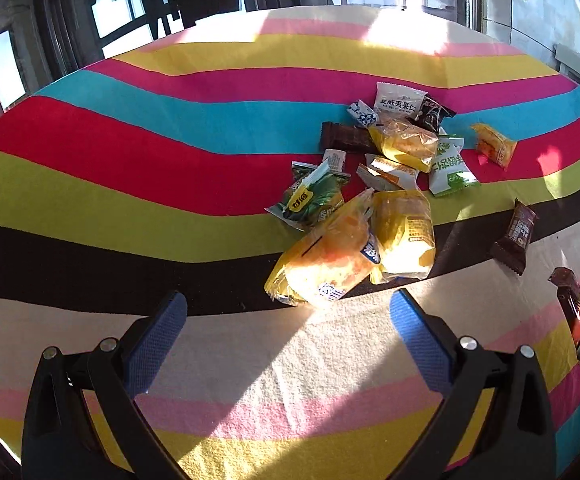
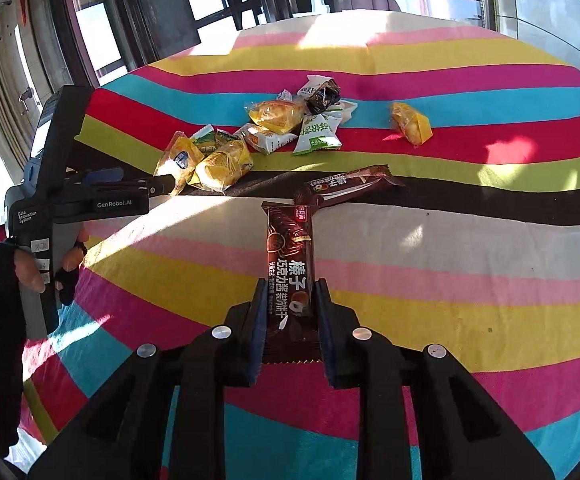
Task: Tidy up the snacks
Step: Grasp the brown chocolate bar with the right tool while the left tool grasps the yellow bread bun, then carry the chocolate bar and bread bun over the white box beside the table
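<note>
Brown choc bar [image 2: 290, 264] clamped in R fingers [image 2: 288, 292]; L fingers [image 1: 290, 312] apart.

Both wrist views (angled down) share snack pile [image 1: 373, 184].

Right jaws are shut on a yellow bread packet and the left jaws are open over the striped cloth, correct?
Not quite. The right gripper is shut on a brown chocolate bar, not a yellow packet, as the right wrist view shows. The left gripper is open over the striped cloth.
</note>
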A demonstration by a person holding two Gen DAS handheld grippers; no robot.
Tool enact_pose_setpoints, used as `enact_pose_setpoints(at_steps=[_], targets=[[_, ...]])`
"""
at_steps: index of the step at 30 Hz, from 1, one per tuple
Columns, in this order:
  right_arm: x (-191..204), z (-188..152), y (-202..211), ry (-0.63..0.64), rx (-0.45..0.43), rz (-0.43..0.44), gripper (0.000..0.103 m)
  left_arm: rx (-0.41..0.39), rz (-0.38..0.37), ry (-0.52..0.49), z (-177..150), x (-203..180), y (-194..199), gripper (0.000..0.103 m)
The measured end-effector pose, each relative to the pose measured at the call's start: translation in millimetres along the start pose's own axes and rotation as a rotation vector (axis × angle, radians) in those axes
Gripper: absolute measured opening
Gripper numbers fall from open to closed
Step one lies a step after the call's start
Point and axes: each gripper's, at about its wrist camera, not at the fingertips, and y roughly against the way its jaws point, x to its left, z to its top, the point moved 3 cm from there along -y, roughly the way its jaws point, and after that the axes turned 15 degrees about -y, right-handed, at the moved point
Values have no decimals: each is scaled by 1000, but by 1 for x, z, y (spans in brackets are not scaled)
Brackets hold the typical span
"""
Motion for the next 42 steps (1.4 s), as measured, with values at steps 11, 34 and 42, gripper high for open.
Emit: enact_pose_setpoints(at_steps=[11, 34, 42], targets=[[12, -9, 5, 13, -5, 43, 24, 35, -90, -155, 14, -11, -38, 48], [66, -62, 50, 23, -24, 9, 24, 18, -145, -109, -76, -65, 62, 45], [85, -87, 72, 33, -42, -15, 24, -14, -157, -103, -98, -68, 90, 45]])
